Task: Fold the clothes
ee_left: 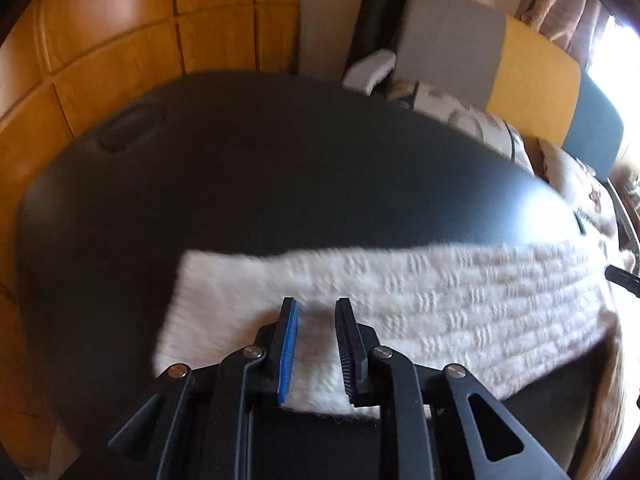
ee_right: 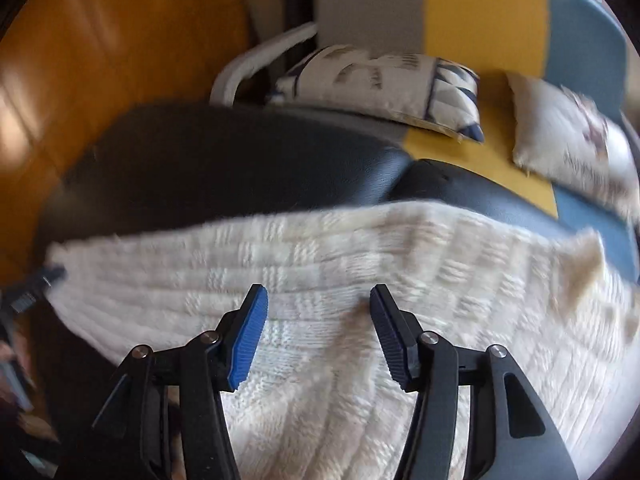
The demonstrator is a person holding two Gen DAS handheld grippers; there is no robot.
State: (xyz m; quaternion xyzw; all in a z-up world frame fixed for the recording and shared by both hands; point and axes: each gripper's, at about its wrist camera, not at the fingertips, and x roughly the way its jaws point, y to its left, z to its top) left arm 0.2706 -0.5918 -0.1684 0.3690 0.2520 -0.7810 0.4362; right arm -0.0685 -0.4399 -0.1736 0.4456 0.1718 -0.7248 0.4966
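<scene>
The left gripper (ee_left: 316, 344) has its jaws narrowed around the near edge of the white knit (ee_left: 400, 300). The cloth fills the gap between the blue pad (ee_left: 289, 352) and the black pad (ee_left: 347, 352), and both pads appear to press on it. The right gripper (ee_right: 319, 332) stands with its jaws spread about halfway. The knit (ee_right: 320, 264) lies under and between them, and neither pad clearly presses on it.

The knit is a cream, ribbed garment stretched across a black padded table (ee_left: 260, 168). In the left view it runs as a band from the middle out to the right edge. In the right view it covers the near half of the table (ee_right: 220, 160) and hangs over the front. The tip of the other gripper shows at the knit's far end in each view.

Beyond the table stands a sofa (ee_right: 480, 20) in grey, yellow and blue panels. On it lie a patterned cushion (ee_right: 384, 84) and a pale cushion (ee_right: 568, 140). In the left view the pale cushion (ee_left: 588, 200) bears a line of dark print that seems to begin "Happi"; the rest is too blurred to read. Wood flooring (ee_left: 100, 48) lies to the left.
</scene>
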